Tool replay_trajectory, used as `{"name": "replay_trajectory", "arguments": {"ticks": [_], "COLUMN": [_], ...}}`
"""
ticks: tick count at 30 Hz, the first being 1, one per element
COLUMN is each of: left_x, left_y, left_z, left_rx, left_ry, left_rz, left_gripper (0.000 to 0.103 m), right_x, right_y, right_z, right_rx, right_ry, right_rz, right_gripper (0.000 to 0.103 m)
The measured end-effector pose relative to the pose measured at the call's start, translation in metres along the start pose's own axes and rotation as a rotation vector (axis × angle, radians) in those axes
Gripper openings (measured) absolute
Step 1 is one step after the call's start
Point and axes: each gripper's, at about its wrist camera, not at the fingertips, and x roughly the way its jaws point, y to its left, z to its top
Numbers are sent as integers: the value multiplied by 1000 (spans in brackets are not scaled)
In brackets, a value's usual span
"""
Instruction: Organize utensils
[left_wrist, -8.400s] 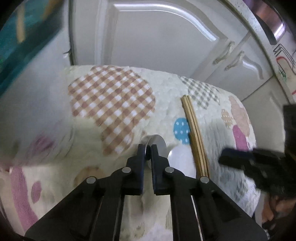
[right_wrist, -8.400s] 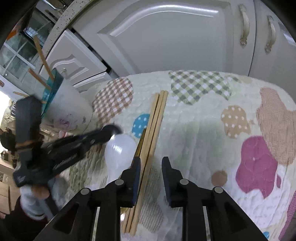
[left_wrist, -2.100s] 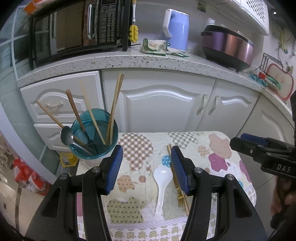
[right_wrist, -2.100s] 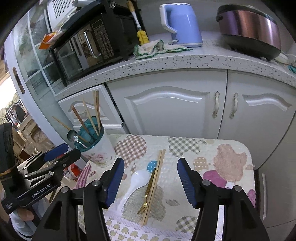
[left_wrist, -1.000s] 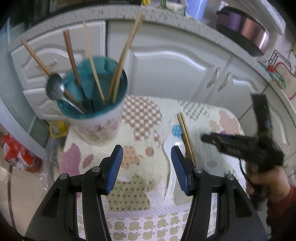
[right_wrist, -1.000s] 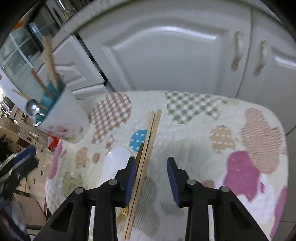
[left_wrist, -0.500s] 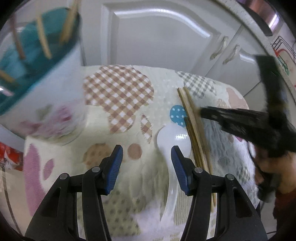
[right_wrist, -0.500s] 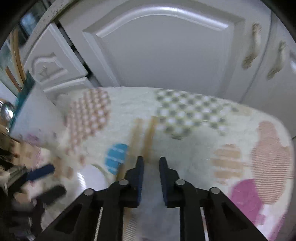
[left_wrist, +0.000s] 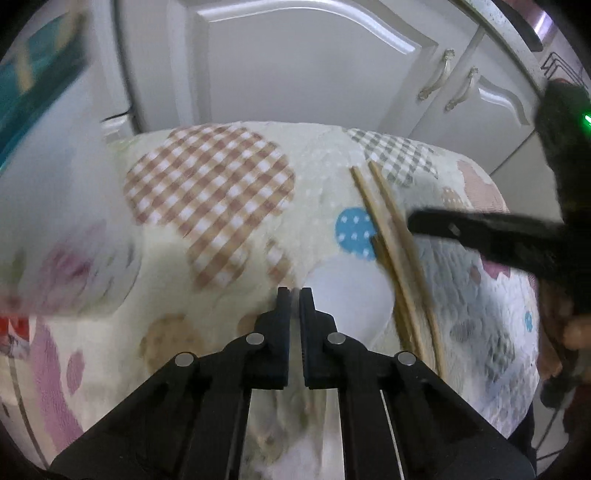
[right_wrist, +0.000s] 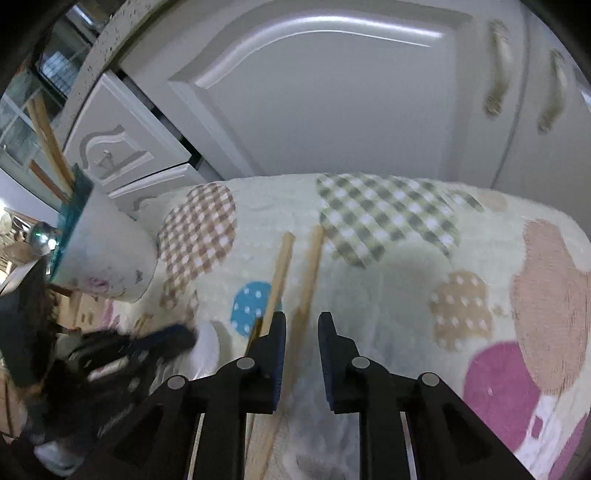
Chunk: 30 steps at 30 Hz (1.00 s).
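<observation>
A white spoon (left_wrist: 351, 295) lies on the patchwork cloth (left_wrist: 207, 192), with a pair of wooden chopsticks (left_wrist: 391, 236) just right of it. My left gripper (left_wrist: 294, 291) is low over the cloth, its jaws nearly together at the spoon's left rim; whether they pinch it is unclear. My right gripper (right_wrist: 301, 321) is low over the chopsticks (right_wrist: 306, 273), jaws a little apart with one chopstick between them. A gold fork (right_wrist: 255, 328) peeks out beside its left finger. The white utensil cup (right_wrist: 99, 254) with teal lining stands at the left, holding several chopsticks and a spoon.
White cabinet doors (left_wrist: 295, 74) rise just behind the cloth-covered table. The cup (left_wrist: 44, 177) is close on the left in the left wrist view, blurred. The right gripper (left_wrist: 498, 240) reaches in from the right there. The cloth's right half (right_wrist: 480, 295) holds only fabric patches.
Both grippers have dropped down to the cloth. The left jaws have closed from wide open to nearly together at the spoon. The right gripper has settled over the chopsticks.
</observation>
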Motion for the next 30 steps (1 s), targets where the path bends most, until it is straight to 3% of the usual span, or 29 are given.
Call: {"name": "replay_trajectory", "arguments": {"ticks": [3,4,8,9,12,16,20,21,23,28,30], "left_x": [-9,-13,-22,-22,-20,-12,2,6,9,3,-3], "left_y": [15,19,30,34,40,24,12,8,1,6,14], "left_z": [-17,-22,-32,-31,-24,-8,9,12,16,-4,-18], "left_rx": [-50,-63,-101,-117,-134,-80,-36,-27,11,10,-30], "left_ry": [11,13,18,20,18,16,3,5,14,10,14], "left_rz": [-3,-8,-31,-53,-116,-130,-93,-89,-80,-71,-64], "left_gripper": [2,2,2,6,36,50,50,48,10,0,0], "right_x": [19,17,14,11,-2,-12,-13,-13,-16,-10,-4], "right_y": [10,12,9,7,-4,-22,-31,-30,-31,-18,-8], "right_z": [5,5,-7,-13,-30,-38,-36,-35,-33,-28,-25], "right_rx": [-21,-32,-45,-43,-50,24,80,83,85,37,2], "right_ry": [33,6,38,48,76,99,88,81,68,37,34], "right_rz": [-49,-55,-38,-30,-40,5,32,33,33,9,-9], "right_gripper": [17,17,7,7,7,9,20,24,32,31,18]}}
